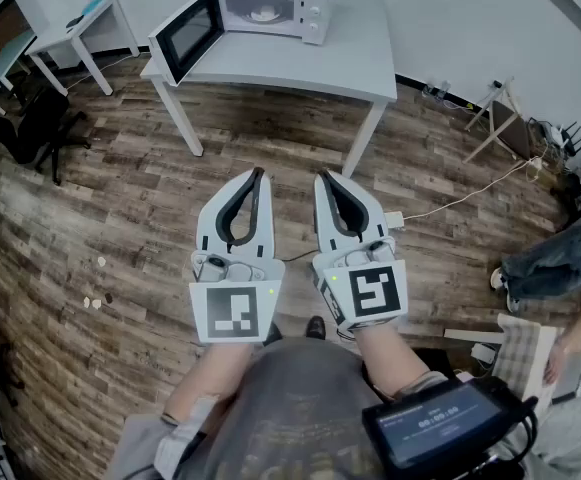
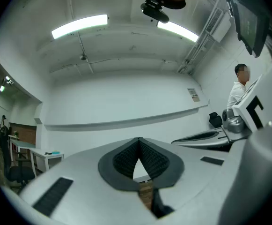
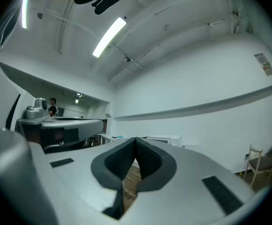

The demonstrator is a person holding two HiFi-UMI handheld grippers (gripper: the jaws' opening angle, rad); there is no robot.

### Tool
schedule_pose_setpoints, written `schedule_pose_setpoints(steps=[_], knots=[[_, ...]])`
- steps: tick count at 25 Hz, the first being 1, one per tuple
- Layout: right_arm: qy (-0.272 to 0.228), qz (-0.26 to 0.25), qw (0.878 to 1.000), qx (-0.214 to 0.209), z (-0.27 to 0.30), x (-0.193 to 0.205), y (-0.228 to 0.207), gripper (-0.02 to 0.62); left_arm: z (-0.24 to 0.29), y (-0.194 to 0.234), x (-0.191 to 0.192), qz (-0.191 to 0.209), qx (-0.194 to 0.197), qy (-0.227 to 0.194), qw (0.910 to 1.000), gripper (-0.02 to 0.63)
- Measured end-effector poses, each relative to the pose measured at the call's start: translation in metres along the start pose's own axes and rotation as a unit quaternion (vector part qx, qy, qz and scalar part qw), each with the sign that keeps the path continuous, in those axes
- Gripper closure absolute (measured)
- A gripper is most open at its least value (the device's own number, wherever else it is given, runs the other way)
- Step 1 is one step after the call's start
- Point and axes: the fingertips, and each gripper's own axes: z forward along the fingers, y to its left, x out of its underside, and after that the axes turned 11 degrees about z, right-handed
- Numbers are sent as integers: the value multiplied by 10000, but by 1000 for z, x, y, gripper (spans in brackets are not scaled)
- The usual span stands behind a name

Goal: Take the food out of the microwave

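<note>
The left claw (image 1: pixel 259 173) and right claw (image 1: pixel 322 176) were pale grey plastic shells with dark ribbed pads. Both were closed tip to tip and gripped nothing. They were held side by side on the near side of the microwave (image 1: pixel 270 6), well short of it. Between them and the microwave lay an open stretch of dark-grained wood-plank floor (image 1: pixel 120 218).

The microwave, a white box, sat at the back of a white rectangular surface (image 1: pixel 310 63) on slim legs. Its dark-glass door (image 1: pixel 188 36) stood wide open to its left, near the surface's left edge. Inside the lit cavity rested the food (image 1: pixel 263 13), a pale rounded shape too small to make out further.

Left of the microwave stood a smaller white table (image 1: pixel 75 28) and a black chair (image 1: pixel 40 118). To its right were a wooden stand (image 1: pixel 500 118) and a seated person (image 1: pixel 550 263), beside the plain white wall (image 1: pixel 450 18).
</note>
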Motion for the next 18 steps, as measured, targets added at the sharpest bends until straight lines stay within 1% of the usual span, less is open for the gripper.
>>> schedule_pose_setpoints(steps=[12,16,18], knots=[[11,-13,10000,53,9,9,20,589,-11,19,12,-82,50,47,9999,598],[-143,210,9997,43,11,8,30,589,-17,29,17,-32,105,51,9999,598],[-146,274,9995,102,12,10,34,589,-20,34,20,-40,136,56,9999,598]])
